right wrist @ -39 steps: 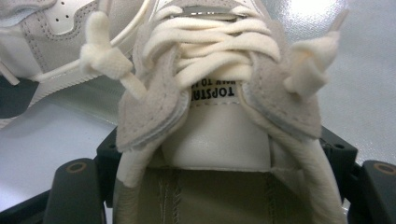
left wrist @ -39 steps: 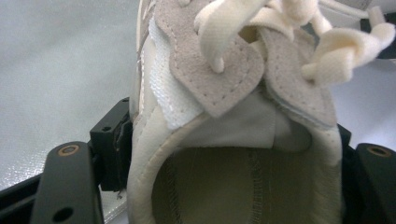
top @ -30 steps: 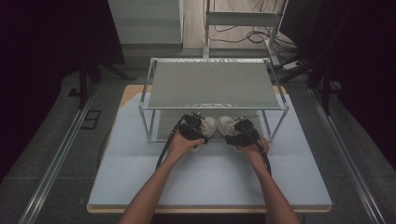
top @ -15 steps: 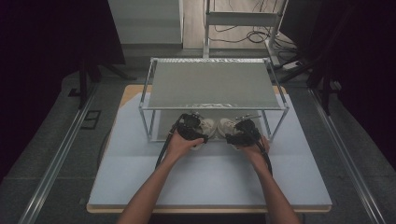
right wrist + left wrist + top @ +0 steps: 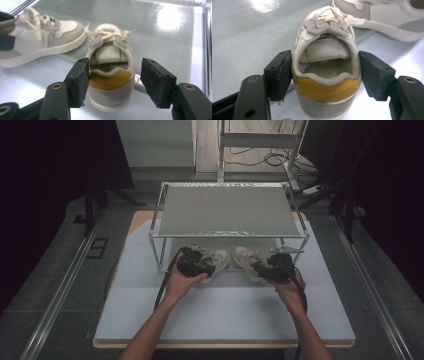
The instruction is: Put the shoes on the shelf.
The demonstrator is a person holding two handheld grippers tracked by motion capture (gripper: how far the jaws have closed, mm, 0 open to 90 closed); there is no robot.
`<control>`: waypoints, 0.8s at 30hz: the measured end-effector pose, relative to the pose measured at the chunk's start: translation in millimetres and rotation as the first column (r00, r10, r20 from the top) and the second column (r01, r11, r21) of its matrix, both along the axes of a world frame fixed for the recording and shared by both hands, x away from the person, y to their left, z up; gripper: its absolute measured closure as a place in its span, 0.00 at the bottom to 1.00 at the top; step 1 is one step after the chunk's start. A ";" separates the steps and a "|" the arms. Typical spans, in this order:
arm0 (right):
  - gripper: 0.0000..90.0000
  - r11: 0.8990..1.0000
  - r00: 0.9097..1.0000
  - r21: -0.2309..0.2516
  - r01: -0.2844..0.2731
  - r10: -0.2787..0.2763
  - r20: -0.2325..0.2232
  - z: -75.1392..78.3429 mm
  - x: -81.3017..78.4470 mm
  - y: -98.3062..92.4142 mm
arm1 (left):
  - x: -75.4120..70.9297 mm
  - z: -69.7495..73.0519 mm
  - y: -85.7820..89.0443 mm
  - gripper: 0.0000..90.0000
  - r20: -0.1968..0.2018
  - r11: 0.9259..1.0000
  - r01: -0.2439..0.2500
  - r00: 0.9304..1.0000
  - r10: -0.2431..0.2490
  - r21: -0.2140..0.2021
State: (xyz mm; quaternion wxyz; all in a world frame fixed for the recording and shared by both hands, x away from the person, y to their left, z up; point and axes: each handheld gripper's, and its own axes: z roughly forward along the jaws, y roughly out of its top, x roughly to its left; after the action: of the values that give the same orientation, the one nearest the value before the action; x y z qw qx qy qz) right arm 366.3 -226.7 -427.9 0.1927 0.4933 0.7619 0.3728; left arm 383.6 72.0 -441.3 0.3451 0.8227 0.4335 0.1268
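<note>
Two small shoes lie side by side on the desk [image 5: 150, 320], at the near edge of a metal rack [image 5: 230, 210] and half under its shelf; each has its heel turned toward the person and its toe pointing away, under the rack. The left shoe [image 5: 325, 67] runs lengthwise straight out from the left tongs [image 5: 325, 75], its yellow heel patch nearest; the tongs straddle the heel collar, the left pad looks to touch the side of the shoe and the right pad sits just beside it, so the shoe may be lightly gripped or only framed; these tongs have just been closing, with the heel between them. The right shoe [image 5: 110, 65] likewise points away from the right tongs [image 5: 113, 82], heel nearest; here one pad is against the heel while the other stands well clear, so the tongs are open around the heel and hold nothing; they too have just been closing. In the high view the left tongs [image 5: 192, 265] and right tongs [image 5: 277, 267] each sit at the heel of their own shoe; each hand is the nearer to its own shoe; the coming squeeze, I judge, runs across the heel, square to each shoe's length.
</note>
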 end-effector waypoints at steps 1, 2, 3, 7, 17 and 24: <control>0.45 1.000 1.000 0.002 -0.005 0.005 -0.010 -1.1 0.3 -1.2 | 0.8 0.6 -0.9 0.33 0.002 1.000 0.004 1.000 -0.004 0.009; 0.45 1.000 1.000 0.006 -0.005 0.005 -0.015 -1.9 0.5 -1.6 | 1.0 1.1 -2.8 0.33 0.001 1.000 -0.001 1.000 0.001 0.014; 0.45 1.000 1.000 0.010 -0.007 0.007 -0.016 -2.4 0.7 -1.5 | 2.1 1.7 -4.1 0.33 0.006 1.000 0.003 1.000 -0.003 0.028; 0.46 1.000 1.000 0.008 -0.013 0.013 -0.015 -3.3 1.6 1.8 | 6.2 2.0 -8.5 0.33 0.007 0.999 -0.002 1.000 0.002 0.046; 0.49 1.000 1.000 -0.003 -0.015 0.015 -0.001 -3.9 -2.2 1.6 | 1.8 5.9 -5.8 0.32 0.044 1.000 -0.011 0.999 0.010 0.014; 0.58 1.000 1.000 0.013 0.000 0.000 0.029 1.1 -10.9 -11.3 | -16.4 19.5 8.9 0.38 0.080 0.997 -0.058 0.995 0.062 -0.052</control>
State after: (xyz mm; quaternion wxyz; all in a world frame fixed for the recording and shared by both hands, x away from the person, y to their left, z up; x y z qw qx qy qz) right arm 355.4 -237.9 -426.8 0.2004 0.4890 0.7566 0.3851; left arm 367.2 80.9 -421.8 0.3790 0.7947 0.4464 0.1596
